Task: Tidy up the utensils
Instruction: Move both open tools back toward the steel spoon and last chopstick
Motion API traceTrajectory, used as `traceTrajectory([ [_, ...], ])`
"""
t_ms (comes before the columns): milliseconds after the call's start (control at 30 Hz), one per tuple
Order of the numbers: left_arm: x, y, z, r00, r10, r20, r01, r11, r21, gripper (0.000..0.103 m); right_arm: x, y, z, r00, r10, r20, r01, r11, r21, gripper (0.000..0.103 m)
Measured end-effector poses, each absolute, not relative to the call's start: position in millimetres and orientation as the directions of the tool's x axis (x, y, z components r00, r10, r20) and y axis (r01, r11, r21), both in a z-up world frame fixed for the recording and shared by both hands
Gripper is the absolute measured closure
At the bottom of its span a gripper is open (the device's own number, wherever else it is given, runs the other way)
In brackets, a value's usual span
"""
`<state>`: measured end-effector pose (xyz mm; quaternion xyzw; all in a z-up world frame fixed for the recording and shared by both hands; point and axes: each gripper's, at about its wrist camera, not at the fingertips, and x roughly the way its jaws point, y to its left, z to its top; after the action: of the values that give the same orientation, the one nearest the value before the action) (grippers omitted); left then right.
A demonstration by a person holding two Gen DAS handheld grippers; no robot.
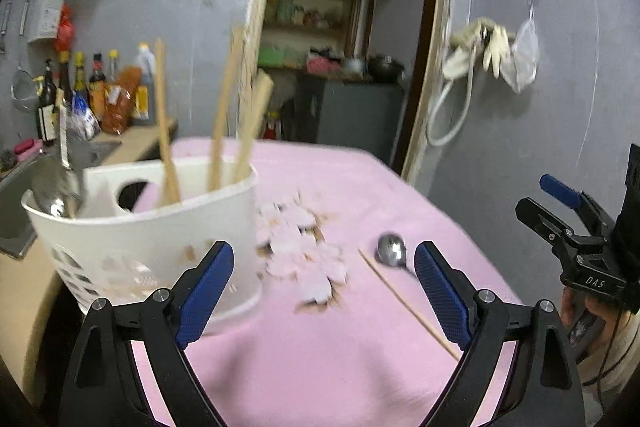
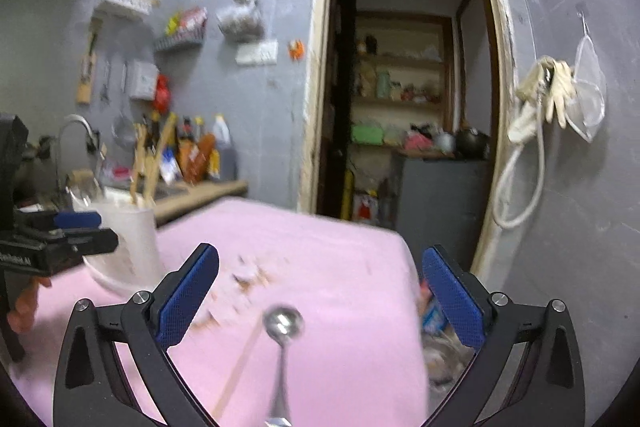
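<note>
- Left gripper: jaws spread wide, nothing between the pads; bare pink cloth below them
- Right gripper: jaws also wide apart, empty; the spoon lies on the cloth inside their span, not touched by either pad
- Spoon: flat on the cloth, bowl pointing away from the right wrist camera, handle running back toward it; long axis roughly in line with the right fingers
- In the left view the spoon sits just beside the right-hand pad, off to the side of the left jaws' centre
- Loose chopstick lies beside the spoon, roughly parallel, on the holder side
- White utensil holder stands near the left gripper, chopsticks upright inside
- Judgement: right hand is nearer and better lined up with the spoon; the holder lies to its left, across the cloth
</note>
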<state>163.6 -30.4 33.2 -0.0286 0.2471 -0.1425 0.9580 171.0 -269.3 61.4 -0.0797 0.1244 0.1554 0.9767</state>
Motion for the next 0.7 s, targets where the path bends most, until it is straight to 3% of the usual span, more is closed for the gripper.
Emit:
traceTrajectory([
  [300,193,-74,2,0.697,-0.275,-0.663,0.314,0.947,-0.064,0.014,188,-288,23,0.818,0.262,-0.512,-0.368,0.923,-0.116,0.001],
  [467,210,-84,-12,0.612,-0.320,-0.724,0.341,0.932,-0.124,0.016,191,-294,2,0.730,0.287,-0.620,-0.421,0.904,-0.077,0.022],
  [533,218,-86,-16,0.579,-0.339,-0.742,0.348,0.925,-0.152,0.023,190,-293,-4,0.707,0.299,-0.640,-0.442,0.894,-0.071,0.033],
  [633,229,-92,-24,0.521,-0.355,-0.776,0.356,0.917,-0.180,0.040,189,-290,-10,0.683,0.312,-0.661,-0.470,0.880,-0.070,0.037],
  [700,237,-97,-28,0.492,-0.363,-0.791,0.360,0.912,-0.195,0.045,188,-289,-12,0.677,0.315,-0.666,-0.477,0.876,-0.070,0.037],
])
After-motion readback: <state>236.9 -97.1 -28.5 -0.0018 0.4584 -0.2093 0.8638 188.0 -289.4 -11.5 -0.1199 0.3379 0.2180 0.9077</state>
